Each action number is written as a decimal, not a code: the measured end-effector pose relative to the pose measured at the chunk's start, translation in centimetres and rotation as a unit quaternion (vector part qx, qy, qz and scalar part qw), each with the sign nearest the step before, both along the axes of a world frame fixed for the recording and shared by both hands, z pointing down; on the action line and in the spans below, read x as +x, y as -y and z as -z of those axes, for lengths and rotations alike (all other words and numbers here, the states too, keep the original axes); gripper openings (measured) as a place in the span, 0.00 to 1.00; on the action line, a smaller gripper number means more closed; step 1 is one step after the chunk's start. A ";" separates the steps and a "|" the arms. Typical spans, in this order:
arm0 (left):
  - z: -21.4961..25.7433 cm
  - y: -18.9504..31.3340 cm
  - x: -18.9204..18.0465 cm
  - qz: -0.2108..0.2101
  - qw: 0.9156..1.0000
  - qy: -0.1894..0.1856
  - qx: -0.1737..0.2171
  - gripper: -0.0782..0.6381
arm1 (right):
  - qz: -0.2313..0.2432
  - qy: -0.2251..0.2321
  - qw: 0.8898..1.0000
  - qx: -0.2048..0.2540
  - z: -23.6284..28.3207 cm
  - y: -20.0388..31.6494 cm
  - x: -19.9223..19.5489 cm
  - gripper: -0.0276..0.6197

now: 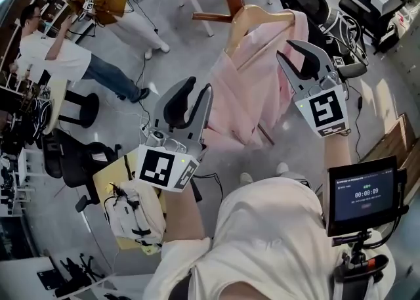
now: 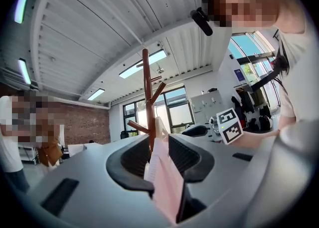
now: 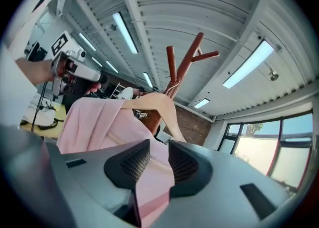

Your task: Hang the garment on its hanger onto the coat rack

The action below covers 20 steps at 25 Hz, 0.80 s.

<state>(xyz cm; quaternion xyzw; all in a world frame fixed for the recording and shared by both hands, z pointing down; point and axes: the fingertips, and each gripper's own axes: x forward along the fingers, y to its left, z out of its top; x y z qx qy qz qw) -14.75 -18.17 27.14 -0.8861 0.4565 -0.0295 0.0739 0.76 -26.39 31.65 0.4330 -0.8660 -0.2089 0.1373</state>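
Fingers (image 2: 135, 158) pinch garment (image 2: 167, 184); head view shows hanger (image 1: 260, 15).

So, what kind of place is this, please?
Probably an open office or lab workspace: it has office chairs, long ceiling lights, and a brick wall beside large windows.
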 end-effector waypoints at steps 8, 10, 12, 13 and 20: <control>-2.7 -0.5 -0.5 0.022 1.000 -0.002 -0.022 0.28 | 0.022 0.084 0.996 -0.033 -0.6 -1.4 -0.1 0.23; -3.3 -0.6 -0.6 0.023 0.999 -0.002 -0.028 0.28 | 0.026 0.098 0.994 -0.037 -0.6 -1.5 -0.2 0.23; -3.8 -0.7 -0.8 0.027 0.999 -0.003 -0.034 0.28 | 0.029 0.109 0.993 -0.043 -0.7 -1.5 -0.3 0.23; -4.0 -0.7 -0.9 0.028 0.999 -0.005 -0.037 0.28 | 0.030 0.113 0.992 -0.047 -0.8 -1.5 -0.3 0.23; -4.7 -1.2 -1.0 0.033 0.998 -0.011 -0.049 0.28 | 0.046 0.124 0.990 -0.048 -0.4 -2.2 -1.2 0.22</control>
